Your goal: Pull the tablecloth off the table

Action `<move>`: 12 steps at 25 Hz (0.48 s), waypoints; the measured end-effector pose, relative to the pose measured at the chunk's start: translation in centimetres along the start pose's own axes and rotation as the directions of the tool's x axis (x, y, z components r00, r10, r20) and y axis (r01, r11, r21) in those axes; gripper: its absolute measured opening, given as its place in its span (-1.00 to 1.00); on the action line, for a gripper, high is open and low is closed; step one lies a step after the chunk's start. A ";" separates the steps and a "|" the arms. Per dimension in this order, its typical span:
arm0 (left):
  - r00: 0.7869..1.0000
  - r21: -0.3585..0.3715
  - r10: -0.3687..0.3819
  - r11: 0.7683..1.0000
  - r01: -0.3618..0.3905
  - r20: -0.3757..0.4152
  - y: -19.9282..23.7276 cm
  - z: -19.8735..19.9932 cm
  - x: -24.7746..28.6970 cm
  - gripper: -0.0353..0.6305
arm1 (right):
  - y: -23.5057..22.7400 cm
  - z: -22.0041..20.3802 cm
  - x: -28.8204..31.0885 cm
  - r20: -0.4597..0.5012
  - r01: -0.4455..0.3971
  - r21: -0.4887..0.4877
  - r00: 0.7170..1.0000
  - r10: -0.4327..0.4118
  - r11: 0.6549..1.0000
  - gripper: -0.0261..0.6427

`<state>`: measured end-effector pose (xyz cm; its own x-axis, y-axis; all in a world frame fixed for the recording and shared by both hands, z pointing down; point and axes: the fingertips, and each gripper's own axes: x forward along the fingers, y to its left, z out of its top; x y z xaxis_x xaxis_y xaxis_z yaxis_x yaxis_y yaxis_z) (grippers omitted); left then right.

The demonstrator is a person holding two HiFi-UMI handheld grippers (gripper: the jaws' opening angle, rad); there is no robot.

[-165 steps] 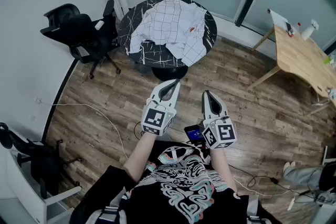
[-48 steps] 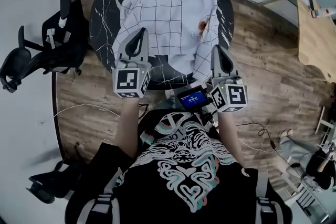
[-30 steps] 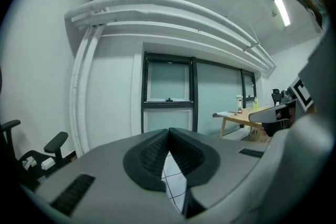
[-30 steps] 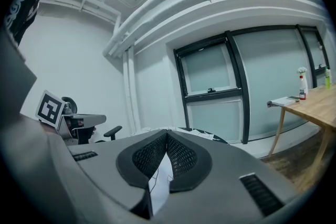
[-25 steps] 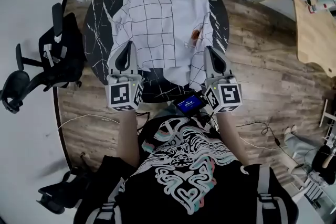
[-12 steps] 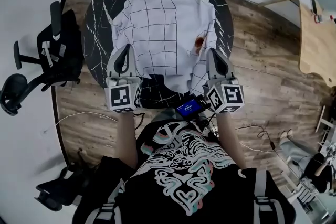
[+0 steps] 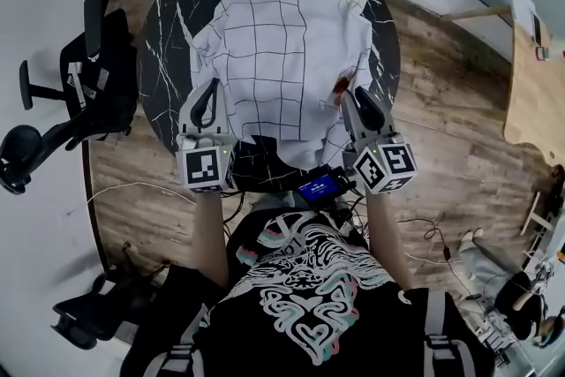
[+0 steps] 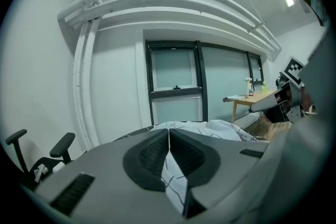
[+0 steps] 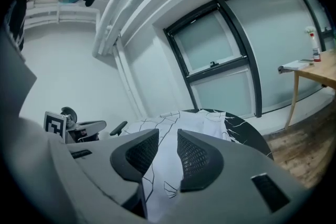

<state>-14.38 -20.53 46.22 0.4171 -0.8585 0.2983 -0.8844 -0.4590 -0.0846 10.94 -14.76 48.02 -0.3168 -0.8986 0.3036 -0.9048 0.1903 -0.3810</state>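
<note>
1 round black table [image 7: 168, 31], 1 white grid cloth [image 7: 282, 40] crumpled on top w/ 1 red spot [image 7: 340, 84]. 2 grippers at near edge: L gripper [image 7: 210, 89] clenched at cloth's edge; R gripper [image 7: 357, 95] jaws just been opening, slightly apart, cloth btwn, not pinched. 1 black chair [image 7: 97, 75] left of table.

Tablecloth [image 7: 282, 49] on table [image 7: 169, 40], chair [image 7: 88, 75] left

Cut off by the head view's right edge: wooden table [image 7: 534, 75]. Clipped at its left edge: black office chair [image 7: 71, 101]. Too small to identify: reddish mark [image 7: 341, 82] on the tablecloth [image 7: 282, 40]. Unreadable: small screen [image 7: 318, 187]. Hidden beneath the left gripper [image 8: 169, 134] in its own view: the rest of the pinched fold.
</note>
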 end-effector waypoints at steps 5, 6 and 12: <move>1.000 -0.013 0.001 1.000 -0.001 -0.030 0.6 -1.1 1.2 -0.64 | -1.3 -0.4 1.7 -0.044 0.008 0.015 0.999 -0.007 1.000 -0.52; 0.999 -0.014 0.002 1.000 -0.002 -0.036 0.7 -1.3 1.5 -0.63 | -1.5 -0.6 2.0 -0.053 0.012 0.026 0.999 -0.010 1.000 -0.50; 0.997 -0.013 -0.017 1.000 0.017 -0.071 0.8 -1.8 3.4 -0.44 | -2.6 -1.7 3.7 -0.129 0.026 0.062 0.992 -0.018 0.998 -0.35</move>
<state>-14.09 -23.39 48.89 0.4165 -0.8321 0.3663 -0.8800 -0.4702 -0.0673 11.62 -17.92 51.63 -0.3345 -0.8434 0.4204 -0.8934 0.1419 -0.4262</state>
